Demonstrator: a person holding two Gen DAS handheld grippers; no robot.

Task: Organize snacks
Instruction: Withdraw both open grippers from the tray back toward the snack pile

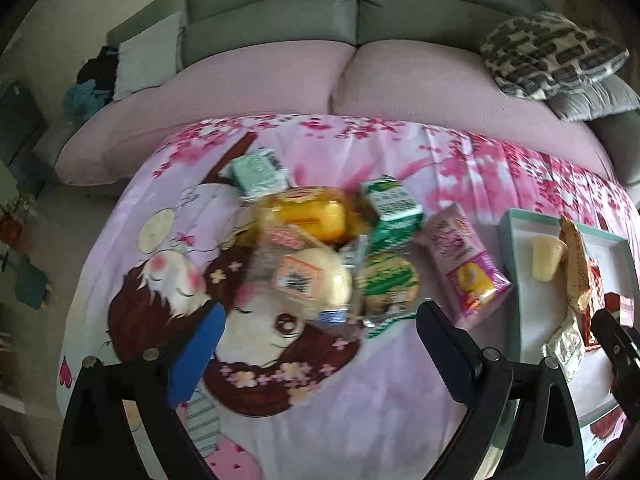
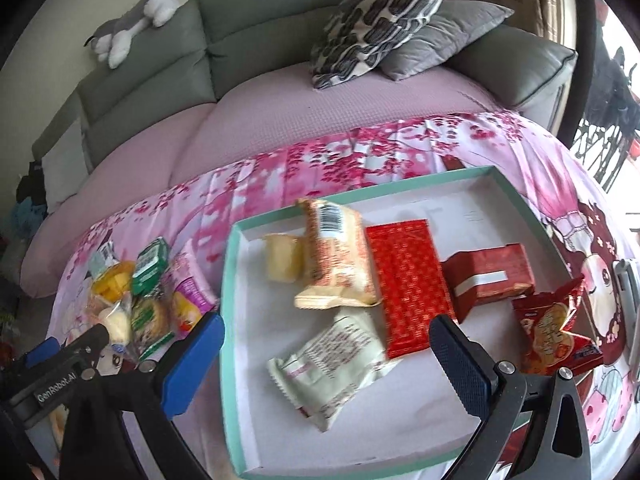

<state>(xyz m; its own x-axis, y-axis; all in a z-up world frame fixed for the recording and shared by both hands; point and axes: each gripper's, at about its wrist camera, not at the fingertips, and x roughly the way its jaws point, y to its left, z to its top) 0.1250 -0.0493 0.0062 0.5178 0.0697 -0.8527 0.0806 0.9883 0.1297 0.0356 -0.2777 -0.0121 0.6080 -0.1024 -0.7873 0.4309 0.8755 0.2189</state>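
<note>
A heap of snacks lies on the cartoon cloth: a yellow pack point(image 1: 308, 212), a green carton point(image 1: 392, 212), a pale bun pack point(image 1: 316, 280), a round green biscuit pack point(image 1: 388, 284) and a pink pack point(image 1: 468, 264). My left gripper point(image 1: 320, 340) hangs open just short of the heap, with nothing between its pads. In the right wrist view the teal-rimmed tray point(image 2: 232, 300) holds a jelly cup point(image 2: 284, 262), a beige pack point(image 2: 336, 256), a red flat pack point(image 2: 408, 280), a red box point(image 2: 492, 280) and a whitish pack point(image 2: 336, 364). My right gripper point(image 2: 328, 332) stands open above the whitish pack, holding nothing.
A red crisp bag point(image 2: 556, 332) lies at the tray's right rim. Behind the cloth-covered table runs a sofa with a pink seat point(image 2: 280, 120), patterned and grey cushions point(image 2: 380, 20) and a plush toy point(image 2: 136, 16). A mint pack point(image 1: 260, 172) lies behind the heap.
</note>
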